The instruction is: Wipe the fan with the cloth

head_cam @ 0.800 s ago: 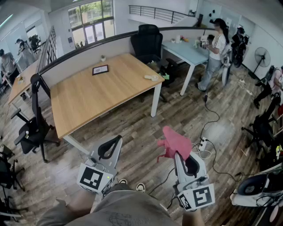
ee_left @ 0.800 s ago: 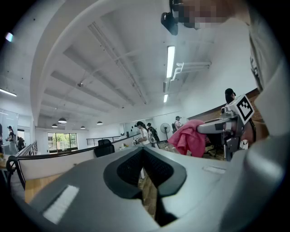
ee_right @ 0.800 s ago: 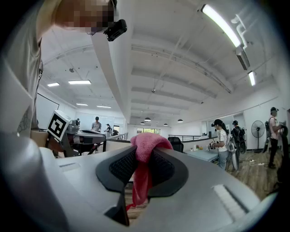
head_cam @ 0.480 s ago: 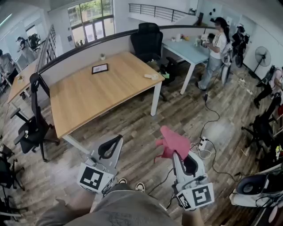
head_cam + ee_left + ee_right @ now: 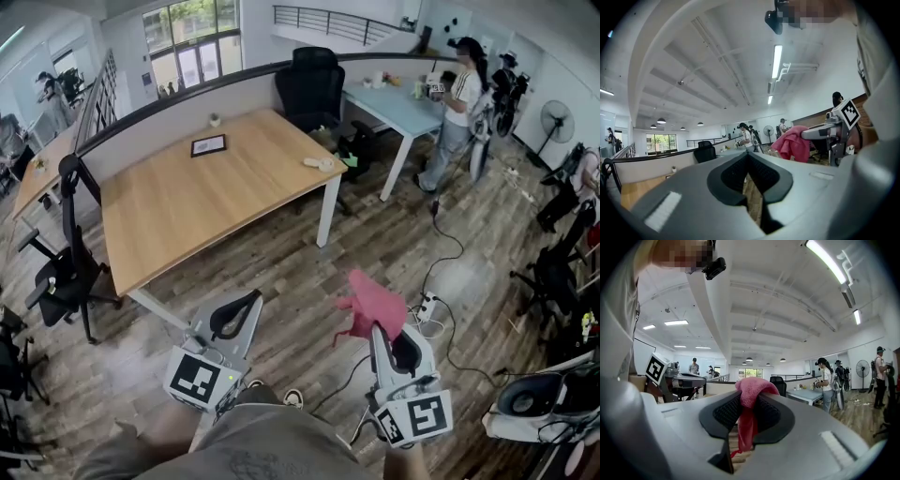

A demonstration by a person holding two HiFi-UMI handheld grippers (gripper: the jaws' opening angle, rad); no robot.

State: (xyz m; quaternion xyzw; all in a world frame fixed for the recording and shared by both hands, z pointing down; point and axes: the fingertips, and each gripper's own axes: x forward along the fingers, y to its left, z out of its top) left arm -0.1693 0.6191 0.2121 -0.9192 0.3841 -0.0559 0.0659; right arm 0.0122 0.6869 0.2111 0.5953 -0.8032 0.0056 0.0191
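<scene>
While both claws are held level above the plank floor (image 5: 300, 272), the right claw (image 5: 377, 328) is pinching the pink cloth (image 5: 373, 302). The right gripper view shows the cloth bunched in a rounded lump over the jaw tips, with a thin tail hanging down the slot between the jaws. The pads are closed on the fabric. In the head view the cloth sits at the front end of that claw, over bare floor and just short of a white power strip (image 5: 431, 306) with its cable.

The left claw (image 5: 249, 298) is pressed together with nothing in it, and it sits well apart from the cloth.

A pedestal fan (image 5: 557, 122) stands upright at the far right of the room, well apart from both claws and the cloth. A wooden surface (image 5: 187, 206) lies ahead on the left.
</scene>
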